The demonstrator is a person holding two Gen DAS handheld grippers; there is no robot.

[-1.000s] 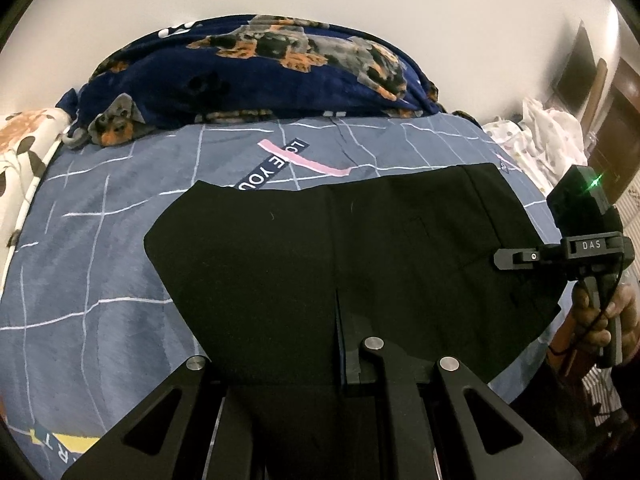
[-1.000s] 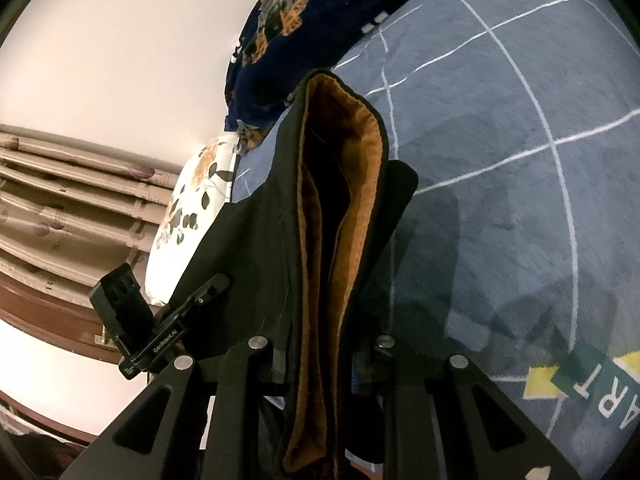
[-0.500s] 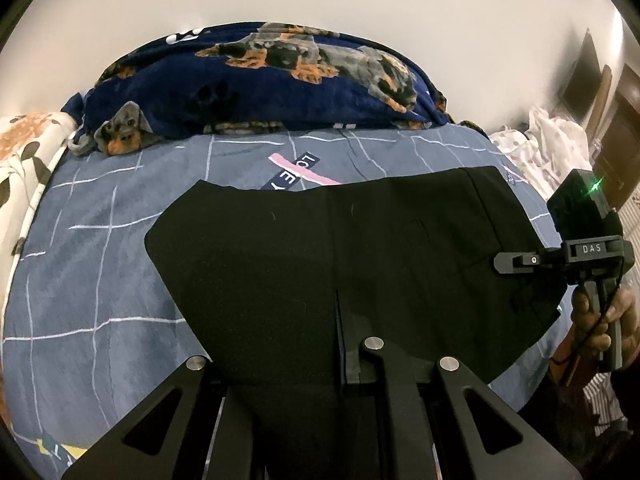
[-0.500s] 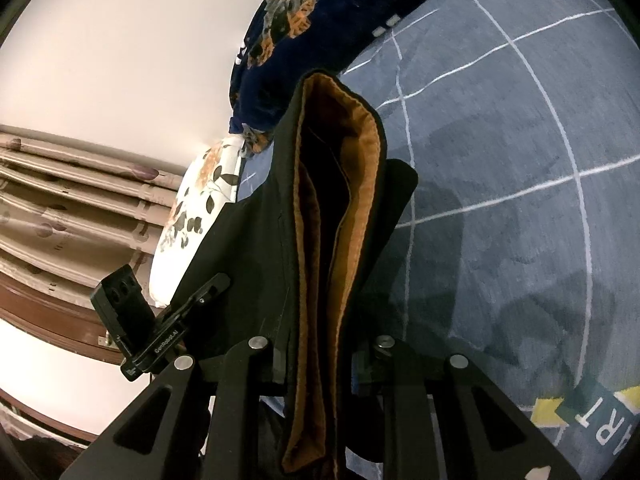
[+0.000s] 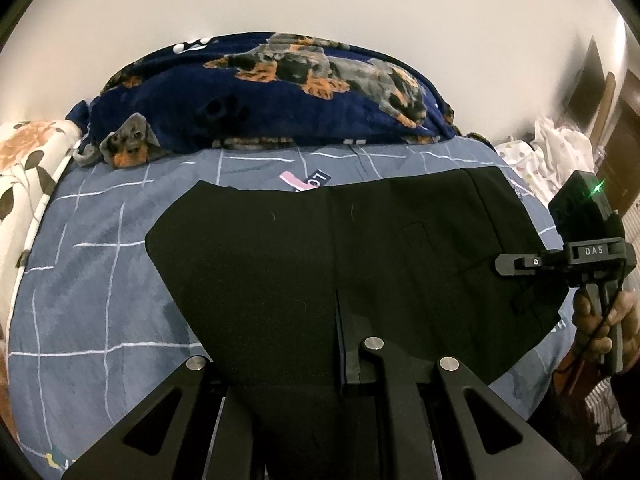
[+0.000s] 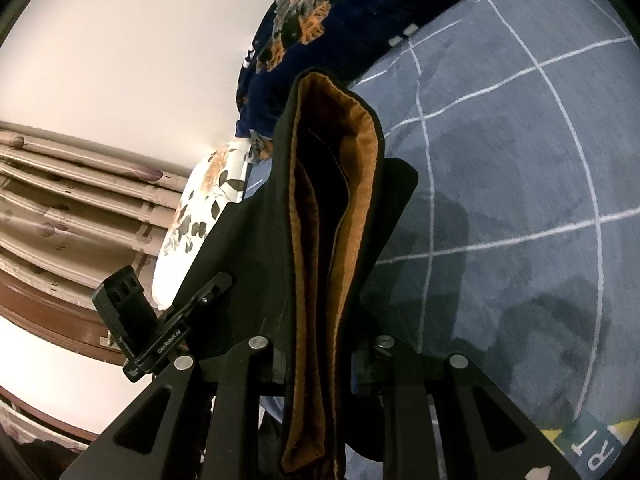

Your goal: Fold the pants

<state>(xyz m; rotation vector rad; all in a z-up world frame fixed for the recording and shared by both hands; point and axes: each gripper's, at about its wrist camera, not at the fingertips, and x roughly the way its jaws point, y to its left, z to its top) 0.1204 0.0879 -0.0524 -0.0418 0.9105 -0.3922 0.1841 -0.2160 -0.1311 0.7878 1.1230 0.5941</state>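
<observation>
The black pants are stretched out above the blue checked bed sheet, held at two ends. My left gripper is shut on the near edge of the pants. My right gripper is shut on the waistband, whose orange-brown lining stands up in front of the camera. The right gripper also shows in the left wrist view at the right edge of the pants. The left gripper shows in the right wrist view at the left.
A navy dog-print blanket is piled at the far side of the bed. A floral pillow lies at the left. White clothes lie at the far right. Curtains hang beside the bed.
Both grippers have carried the stretched pants farther over the bed toward the blanket. The pink label on the sheet is now mostly covered. Both grips are unchanged.
</observation>
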